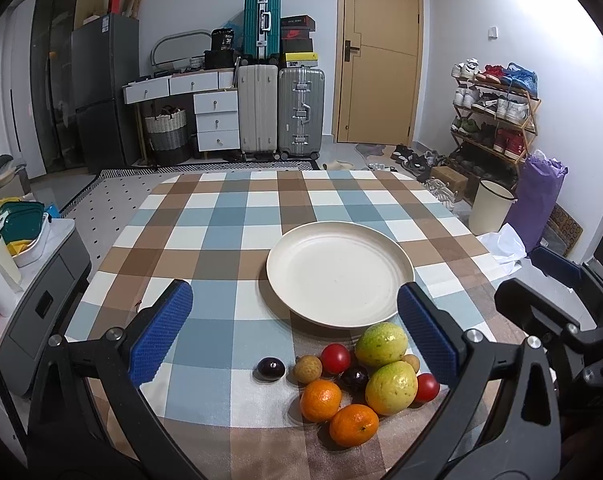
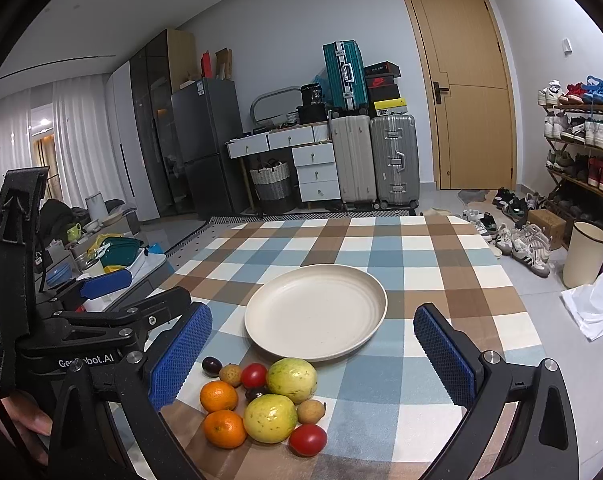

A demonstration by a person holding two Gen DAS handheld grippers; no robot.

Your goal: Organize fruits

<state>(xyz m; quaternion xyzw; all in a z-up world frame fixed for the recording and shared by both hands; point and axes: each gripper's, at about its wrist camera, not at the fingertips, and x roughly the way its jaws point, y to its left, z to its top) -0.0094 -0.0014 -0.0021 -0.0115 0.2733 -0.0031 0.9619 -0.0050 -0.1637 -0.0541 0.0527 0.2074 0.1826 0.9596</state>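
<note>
left gripper (image 1: 295, 334) and right gripper (image 2: 313, 354) both hover over the checked tablecloth (image 1: 221, 216), jaws spread wide and holding nothing. the fruit pile (image 1: 357, 376), with two oranges, two yellow-green fruits and small red, brown and dark ones, lies at 6 o'clock of the plate (image 1: 301, 280), just beside its rim.

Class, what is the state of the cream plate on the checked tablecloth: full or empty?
Empty. The plate shows only its bare cream surface in both views; all the fruits lie on the tablecloth just in front of it.
</note>
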